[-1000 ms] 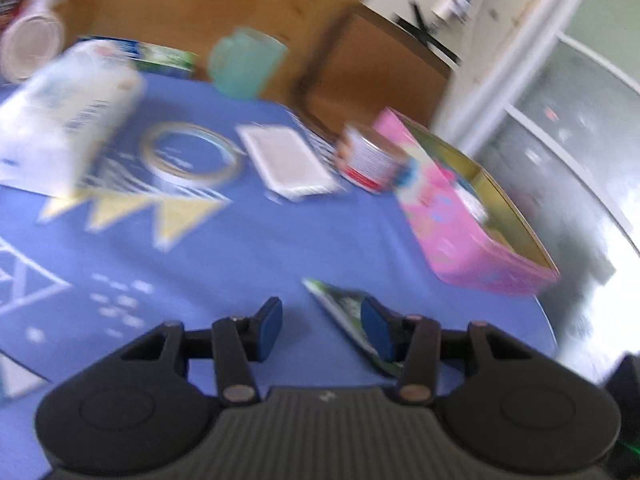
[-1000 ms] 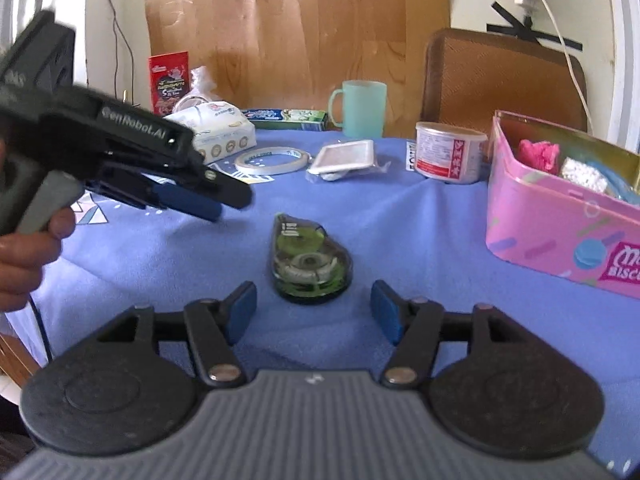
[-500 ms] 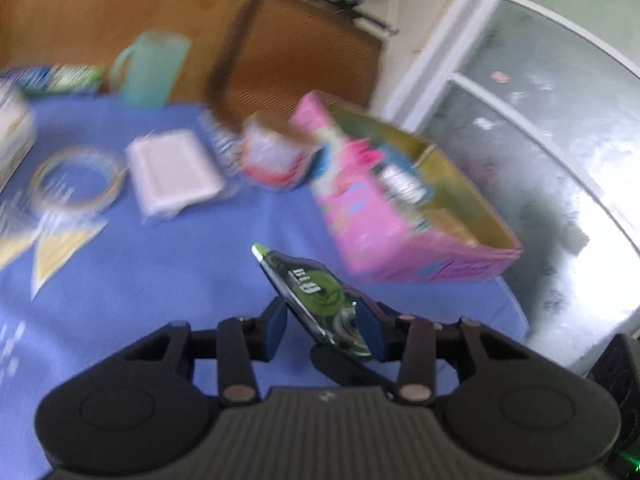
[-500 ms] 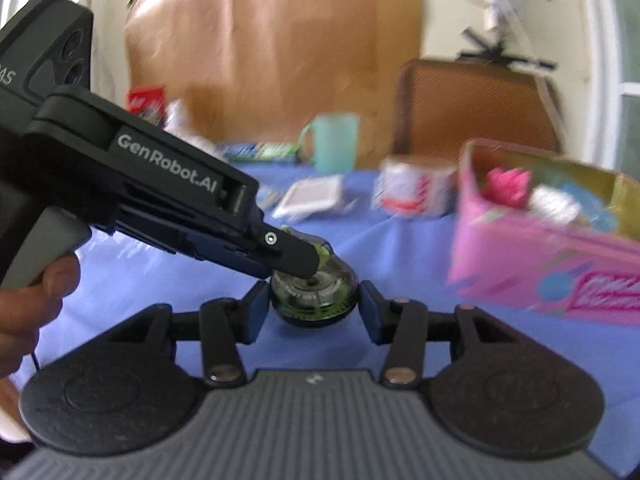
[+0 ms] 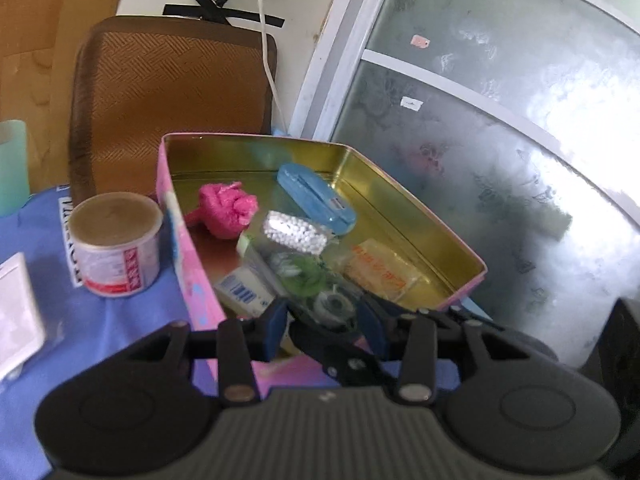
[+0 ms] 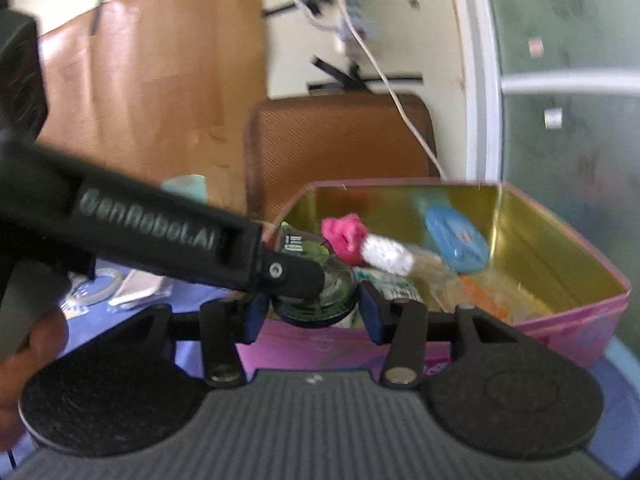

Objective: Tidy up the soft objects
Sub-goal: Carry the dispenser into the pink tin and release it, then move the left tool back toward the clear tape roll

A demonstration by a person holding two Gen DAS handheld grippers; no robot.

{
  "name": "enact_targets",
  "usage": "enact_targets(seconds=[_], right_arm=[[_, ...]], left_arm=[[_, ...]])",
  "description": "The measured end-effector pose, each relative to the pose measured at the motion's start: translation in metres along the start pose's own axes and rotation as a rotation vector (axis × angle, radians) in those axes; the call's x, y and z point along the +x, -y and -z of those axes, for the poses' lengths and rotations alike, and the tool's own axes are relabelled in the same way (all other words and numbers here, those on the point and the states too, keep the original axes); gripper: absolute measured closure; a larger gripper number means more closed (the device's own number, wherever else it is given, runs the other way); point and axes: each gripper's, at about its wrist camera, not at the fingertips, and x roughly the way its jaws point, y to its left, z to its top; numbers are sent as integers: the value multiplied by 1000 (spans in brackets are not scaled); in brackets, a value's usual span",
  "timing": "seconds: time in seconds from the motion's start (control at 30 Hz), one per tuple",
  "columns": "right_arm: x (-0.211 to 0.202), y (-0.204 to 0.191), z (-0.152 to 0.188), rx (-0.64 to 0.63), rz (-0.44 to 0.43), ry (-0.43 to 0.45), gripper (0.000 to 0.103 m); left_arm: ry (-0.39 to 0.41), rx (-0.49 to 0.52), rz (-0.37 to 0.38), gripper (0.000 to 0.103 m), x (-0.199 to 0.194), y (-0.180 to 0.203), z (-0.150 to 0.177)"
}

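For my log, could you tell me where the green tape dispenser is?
In both views the dispenser sits between both grippers' fingers, over the pink tin's near edge.

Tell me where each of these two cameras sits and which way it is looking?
Left wrist view: sits on the left hand-held gripper, looking along its fingers down into the pink tin; its own fingers show.
Right wrist view: sits on the right hand-held gripper, facing the tin and chair; the left hand-held gripper crosses from the left.
Both show the green tape dispenser over the tin.
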Motion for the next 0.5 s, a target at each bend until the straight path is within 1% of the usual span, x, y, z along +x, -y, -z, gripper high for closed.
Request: enact_targets(seconds=[0.07, 0.13, 0.17, 0.2, 0.27, 0.3, 0.37, 0.4, 0.5], right_arm=[[12, 1, -3, -6, -3, -10, 51], [20, -2, -5, -24, 11, -33, 51], [23, -4, -4, -32, 38, -34, 50], [29, -4, -3, -44, 61, -38, 45], [37, 0, -3, -29, 98, -50, 44], [38, 3, -3, -13, 104, -53, 43], [30, 2, -2, -2, 81, -29, 41], [26, -2, 0, -8, 75, -22, 41], [12, -14, 4, -45, 79, 7, 41]], left_arm=[[0, 6, -24, 61, 6, 0, -2], [4, 5, -46, 58, 10, -1, -2], [6, 5, -54, 58, 11, -1, -3], [10, 4, -62, 58, 12, -2, -2], [24, 1, -82, 57, 9, -5, 0], [30, -2, -82, 55, 6, -7, 0], [43, -17, -63, 52, -7, -11, 3], [55, -21, -58, 54, -15, -14, 6], [82, -13, -75, 52, -36, -20, 14]])
